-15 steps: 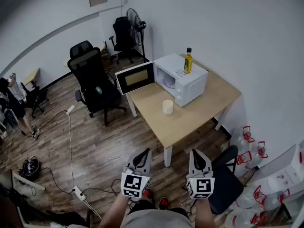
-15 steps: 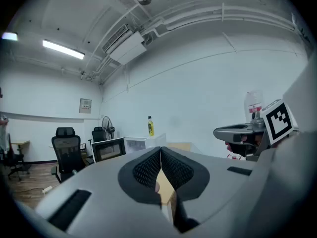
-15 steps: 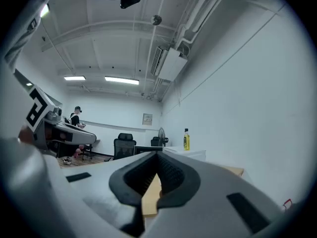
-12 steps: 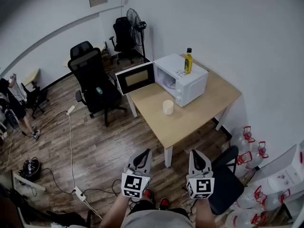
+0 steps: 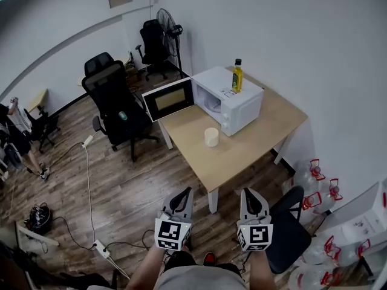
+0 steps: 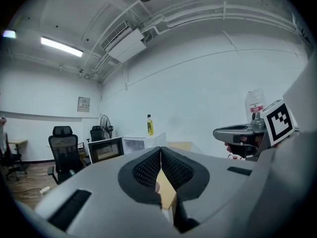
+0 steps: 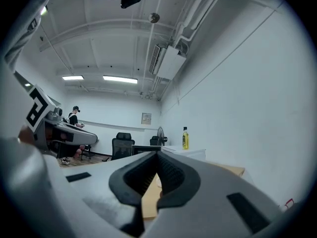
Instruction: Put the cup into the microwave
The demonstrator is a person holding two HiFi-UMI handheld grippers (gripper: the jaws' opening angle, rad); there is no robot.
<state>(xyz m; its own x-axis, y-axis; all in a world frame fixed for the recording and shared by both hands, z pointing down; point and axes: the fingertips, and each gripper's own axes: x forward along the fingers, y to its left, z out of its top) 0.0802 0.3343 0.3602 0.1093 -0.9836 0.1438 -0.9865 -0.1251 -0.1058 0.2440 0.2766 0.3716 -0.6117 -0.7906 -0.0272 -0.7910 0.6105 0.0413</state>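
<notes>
Your cup (image 5: 211, 137) is a small, plain cream-white cylinder with no handle that I can make out. It stands upright on the pale wooden tabletop (image 5: 257, 147), just in front of the white microwave (image 5: 239, 104) and apart from it, close to the tabletop's left edge as the head view shows it. The microwave door (image 5: 169, 99) is swung wide open, reaching out past the tabletop's corner, and the white cavity behind it shows. A yellow bottle (image 5: 237, 77) with a dark cap stands upright on top of the microwave. A black office chair (image 5: 115, 104) sits on the wood floor just beside the open door, and a standing fan (image 5: 167, 24) is in the corner behind it. Both of your claws are well apart from the cup, held side by side low in the head view, above the floor and short of the tabletop's near corner. The left claw (image 5: 183, 196) is closed, its ribbed pads meeting at the tips with nothing between them. The right claw (image 5: 250, 197) is closed and empty too. A dark chair (image 5: 289, 225) stands just beside the right claw, and water jugs (image 5: 314, 177) with red caps crowd the floor by the wall.
</notes>
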